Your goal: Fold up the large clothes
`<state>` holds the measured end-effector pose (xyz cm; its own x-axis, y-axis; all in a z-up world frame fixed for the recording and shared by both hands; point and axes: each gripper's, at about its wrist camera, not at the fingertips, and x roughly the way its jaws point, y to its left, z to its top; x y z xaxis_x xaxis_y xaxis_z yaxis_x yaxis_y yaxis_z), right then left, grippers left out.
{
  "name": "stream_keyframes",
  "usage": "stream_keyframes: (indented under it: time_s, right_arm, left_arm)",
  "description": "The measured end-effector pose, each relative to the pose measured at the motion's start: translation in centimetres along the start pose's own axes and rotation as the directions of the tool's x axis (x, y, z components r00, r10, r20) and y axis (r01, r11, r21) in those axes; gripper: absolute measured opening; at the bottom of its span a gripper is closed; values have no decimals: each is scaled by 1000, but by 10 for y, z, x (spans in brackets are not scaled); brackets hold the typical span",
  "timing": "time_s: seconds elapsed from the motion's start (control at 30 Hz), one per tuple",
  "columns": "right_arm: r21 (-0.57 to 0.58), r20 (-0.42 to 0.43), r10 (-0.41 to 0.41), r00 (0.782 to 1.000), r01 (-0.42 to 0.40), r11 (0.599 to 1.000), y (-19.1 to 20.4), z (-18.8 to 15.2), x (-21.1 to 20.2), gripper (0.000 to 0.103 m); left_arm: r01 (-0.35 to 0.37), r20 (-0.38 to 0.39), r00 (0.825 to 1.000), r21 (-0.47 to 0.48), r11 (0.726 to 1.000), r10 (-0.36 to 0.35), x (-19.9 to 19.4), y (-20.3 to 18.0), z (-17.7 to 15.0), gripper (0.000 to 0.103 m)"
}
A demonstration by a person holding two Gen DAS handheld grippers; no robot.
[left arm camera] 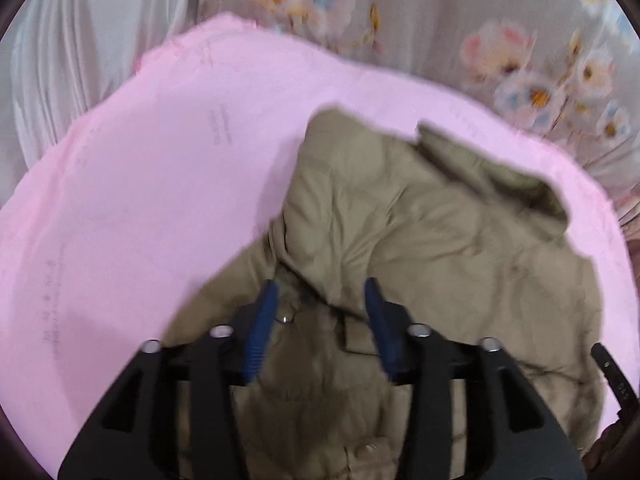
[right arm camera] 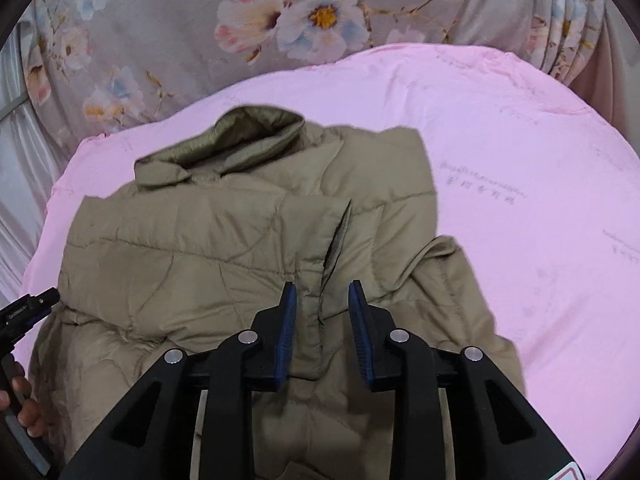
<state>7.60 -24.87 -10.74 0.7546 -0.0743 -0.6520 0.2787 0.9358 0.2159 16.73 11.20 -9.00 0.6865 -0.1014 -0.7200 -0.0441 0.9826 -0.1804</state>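
Note:
A khaki padded jacket [left arm camera: 420, 232] lies crumpled on a pink sheet [left arm camera: 140, 200], its collar toward the far side. It also shows in the right wrist view [right arm camera: 200, 248], with the collar [right arm camera: 240, 140] at the far end. My left gripper [left arm camera: 322, 292] is open, its blue-padded fingers [left arm camera: 262, 328] hovering over a fold with a snap button. My right gripper [right arm camera: 322, 292] is open over a seam flap at the jacket's right part; nothing is held between the fingers [right arm camera: 362, 328].
The pink sheet [right arm camera: 520, 200] covers the work surface. A grey floral fabric [right arm camera: 240, 20] lies behind it, also in the left wrist view [left arm camera: 520, 60]. White cloth [left arm camera: 60, 60] hangs at far left. The other gripper's tip and a hand [right arm camera: 24, 400] show at left.

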Motion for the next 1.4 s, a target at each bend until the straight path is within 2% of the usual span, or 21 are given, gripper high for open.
stream_keyframes:
  time_s: [0.1, 0.17, 0.23, 0.27, 0.4, 0.47, 0.53, 0.67, 0.93, 1.1, 1.4]
  right_arm:
    - [-13, 45, 55, 998, -54, 998, 17, 24, -15, 28]
    - [-29, 57, 85, 995, -83, 996, 30, 34, -14, 28]
    - [-62, 52, 79, 996, -75, 995, 44, 40, -1, 28]
    - [-79, 41, 65, 997, -61, 995, 50, 39, 9, 28]
    - [-108, -42, 1, 999, -6, 994, 58, 27, 51, 28]
    - [-103, -73, -8, 997, 1, 995, 52, 19, 67, 28]
    - [-90, -64, 19, 998, -25, 996, 47, 10, 72, 27]
    - [-111, -56, 2, 998, -8, 994, 51, 6, 76, 27]
    - [-85, -69, 28, 997, -34, 996, 45, 4, 80, 28]
    - [-75, -70, 34, 997, -39, 996, 43, 3, 79, 27]
    - [-90, -71, 11, 997, -17, 996, 43, -28, 46, 28]
  left_arm:
    - [16, 87, 996, 21, 1000, -18, -27, -12, 29, 54]
    - [53, 108, 993, 38, 998, -56, -27, -27, 48, 55]
    - [34, 97, 994, 62, 998, -40, -10, -42, 56, 55]
    - [23, 67, 997, 77, 997, -28, 8, -49, 57, 55]
    - [-17, -53, 998, 88, 996, 21, 65, -55, 37, 55]
    - [-31, -74, 997, 85, 996, 37, 82, -50, 24, 56]
    - [-37, -26, 999, 119, 992, 41, 84, -51, 12, 57]
    - [-81, 7, 997, 160, 984, 81, 85, -58, 4, 58]
    - [-120, 21, 993, 188, 975, 118, 88, -64, 3, 58]
    - [-115, 22, 993, 183, 976, 113, 86, -63, 2, 58]
    - [-134, 36, 991, 181, 974, 129, 56, -54, -29, 58]
